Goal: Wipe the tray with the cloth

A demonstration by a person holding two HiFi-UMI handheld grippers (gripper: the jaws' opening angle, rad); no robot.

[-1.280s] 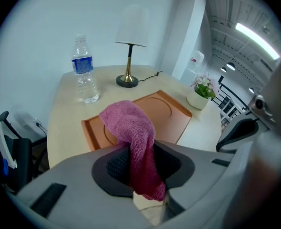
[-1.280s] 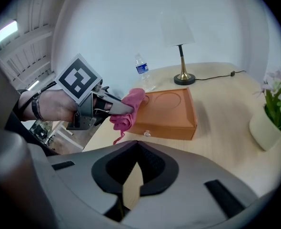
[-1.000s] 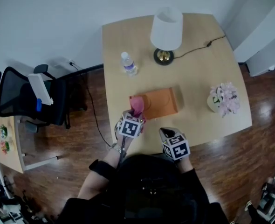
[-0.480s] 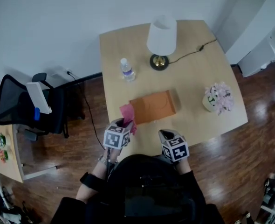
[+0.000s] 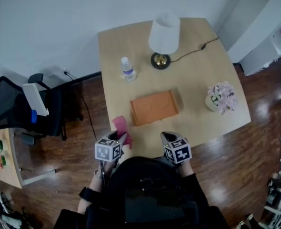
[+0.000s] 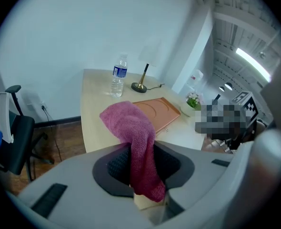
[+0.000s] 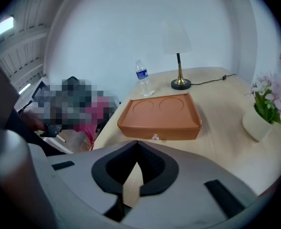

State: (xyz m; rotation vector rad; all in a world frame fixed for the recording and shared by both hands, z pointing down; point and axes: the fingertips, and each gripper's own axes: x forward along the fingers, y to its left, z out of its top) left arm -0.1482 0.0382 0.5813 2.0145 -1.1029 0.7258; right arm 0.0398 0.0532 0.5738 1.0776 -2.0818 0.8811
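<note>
Two grippers at the light wooden table's [image 5: 197,75] near edge. Left gripper [image 6: 143,149] clamps the magenta terry cloth [image 5: 120,125] over the near left corner, apart from the orange rectangular tray [image 5: 154,107] at mid-table. Right gripper [image 7: 136,149] is closed and empty. No wiping contact now; whether the tray is already wiped is probably undecidable.

Head view: cloth [image 5: 120,126] lower end hidden behind left gripper [image 5: 122,137] cube; chair [image 5: 16,111] cut off at left edge; bottle [image 5: 127,69] label too small to read; lamp [image 5: 164,32] shade hides its stem.

Black sleeves [image 5: 197,187]; the left hand-held gripper [image 5: 123,138] and right hand-held gripper [image 5: 166,136] are grey.
</note>
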